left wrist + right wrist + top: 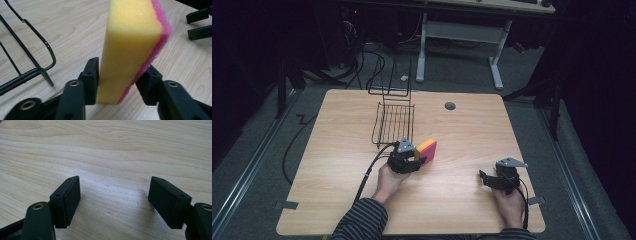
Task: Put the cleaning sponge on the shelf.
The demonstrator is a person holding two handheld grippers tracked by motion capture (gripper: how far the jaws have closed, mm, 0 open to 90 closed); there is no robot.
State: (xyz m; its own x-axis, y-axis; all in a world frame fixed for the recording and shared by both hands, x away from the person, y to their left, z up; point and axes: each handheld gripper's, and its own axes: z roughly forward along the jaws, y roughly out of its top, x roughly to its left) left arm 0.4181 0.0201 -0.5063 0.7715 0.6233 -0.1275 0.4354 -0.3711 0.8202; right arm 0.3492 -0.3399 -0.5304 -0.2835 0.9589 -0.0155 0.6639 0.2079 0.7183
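Observation:
A yellow sponge with a pink scouring side stands on edge on the wooden table, just right of a black wire rack. My left gripper is shut on the sponge's lower end. In the left gripper view both pads press the sponge, one on the yellow face and one on the pink side. My right gripper rests low near the table's front right, open, with bare wood between its jaws. Its jaw tips also appear far off in the left gripper view.
The wire rack lies close on the left of the held sponge. A round grey grommet sits near the table's far edge. Behind the table stands a white-legged desk, with cables on the floor.

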